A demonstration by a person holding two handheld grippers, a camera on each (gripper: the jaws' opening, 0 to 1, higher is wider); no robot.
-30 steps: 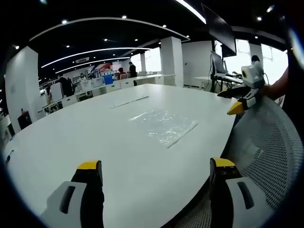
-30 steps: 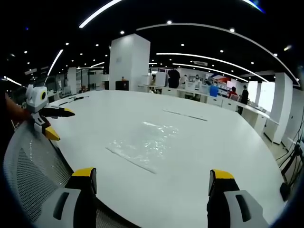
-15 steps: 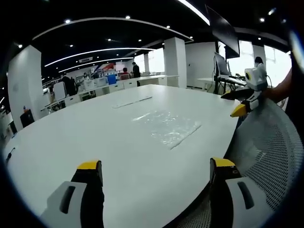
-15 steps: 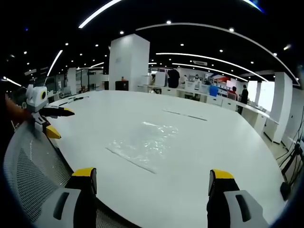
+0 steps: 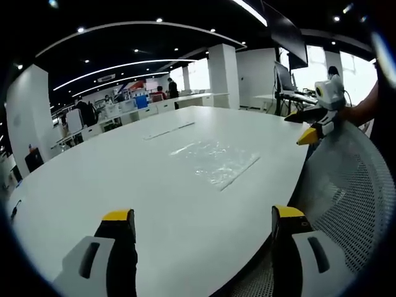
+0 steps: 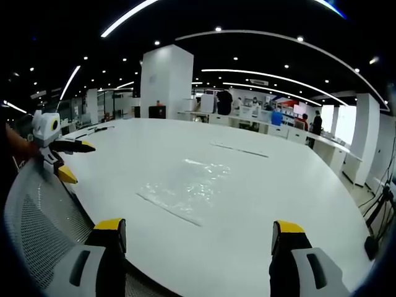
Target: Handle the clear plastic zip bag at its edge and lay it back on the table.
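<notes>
left gripper (image 5: 197,226): yellow-tipped grey jaws stood wide apart, nothing between them; hung over the near table edge.
right gripper (image 6: 197,236): same build, jaws spread wide, empty; also at the near edge. Seen from the left gripper view it sat at far right (image 5: 307,127), jaws parted.
grey mesh chair back (image 5: 346,192): just below the near rim, between the two grippers; sat in the approach path for a low reach.
large white oval table (image 6: 297,185): smooth, glossy top; bag was the main item on it.
clear plastic zip bag (image 6: 182,189): lay flat mid-table, past both grippers, touching neither. Slightly crinkled, catching glare.
zip strip (image 6: 168,209): straight thicker band along the bag's near edge in the right gripper view; in the left gripper view it ran along the right side (image 5: 240,171).
handling, judged: very light, limp film; likely slippery and would cling flat to the glossy top, so hard to get a jaw under. Would sag and fold if lifted by one point.
grip point, judged: zip edge, stiffest part; a corner of it gave the best bite. Second gripper on the same edge would keep it from drooping.
thin flat strip farther back (image 6: 241,150): lay on the table beyond the bag, well apart; could not tell what it was.
far background: white pillar (image 6: 166,80), desks, people standing; irrelevant to the reach.
</notes>
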